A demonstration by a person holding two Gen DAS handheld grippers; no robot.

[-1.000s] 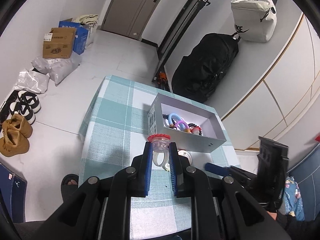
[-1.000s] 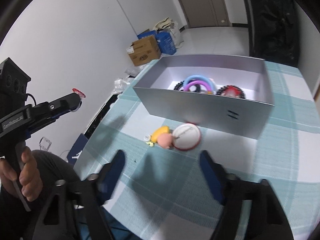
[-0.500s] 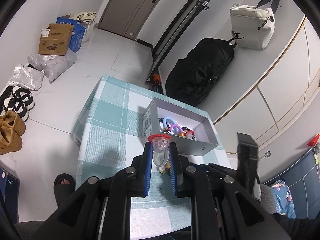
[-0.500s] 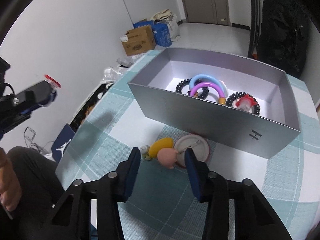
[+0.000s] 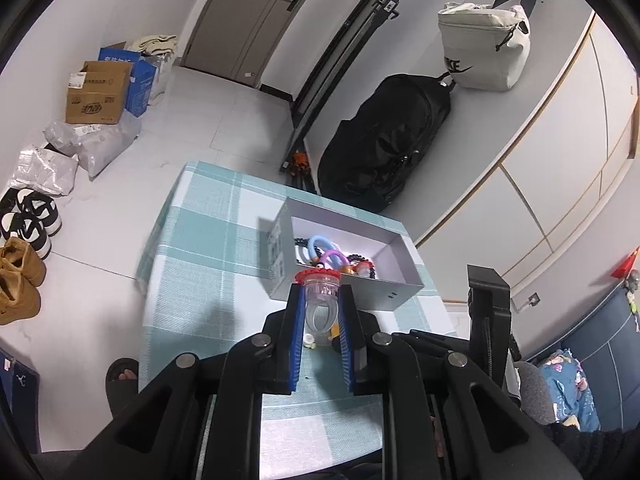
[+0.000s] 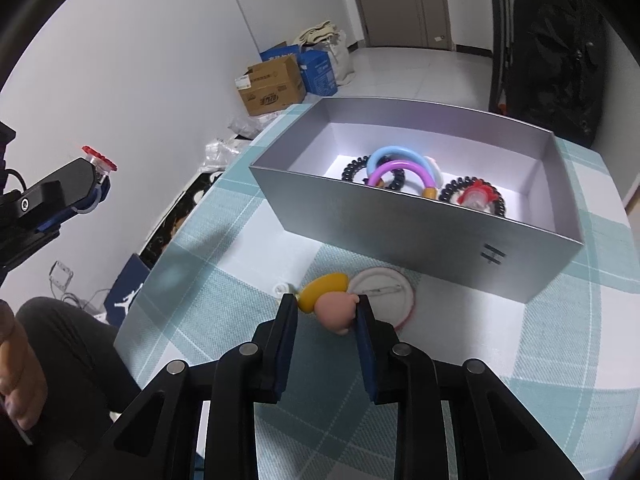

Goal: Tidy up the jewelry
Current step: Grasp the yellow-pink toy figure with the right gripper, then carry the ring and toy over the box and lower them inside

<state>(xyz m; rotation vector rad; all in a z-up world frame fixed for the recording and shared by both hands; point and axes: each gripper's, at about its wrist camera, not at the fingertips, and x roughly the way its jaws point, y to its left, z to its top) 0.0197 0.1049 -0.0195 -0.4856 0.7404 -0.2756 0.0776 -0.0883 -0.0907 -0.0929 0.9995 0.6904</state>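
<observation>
My left gripper (image 5: 322, 292) is shut on a clear plastic ring with a red top (image 5: 321, 304), held in the air above the near side of the table. In the right wrist view the same ring (image 6: 99, 157) shows at the far left. My right gripper (image 6: 326, 308) is low over the cloth. Its jaws are closing, and both pads touch a pink and yellow charm (image 6: 334, 314) lying between them. A round white badge (image 6: 384, 292) lies just beyond the charm. The open grey box (image 6: 400, 232) holds a blue and purple bangle (image 6: 400, 168) and black bead bracelets (image 6: 452, 192).
A teal checked cloth (image 6: 440, 380) covers the small table. A tiny white piece (image 6: 281, 289) lies left of the charm. On the floor are a black backpack (image 5: 388, 148), cardboard boxes (image 5: 98, 98) and shoes (image 5: 28, 220). A person's sandalled foot (image 5: 122, 376) is near the table.
The right gripper's jaws went from wide apart to close around the pink and yellow charm, and it came lower and nearer to it. The left gripper keeps its hold on the ring.
</observation>
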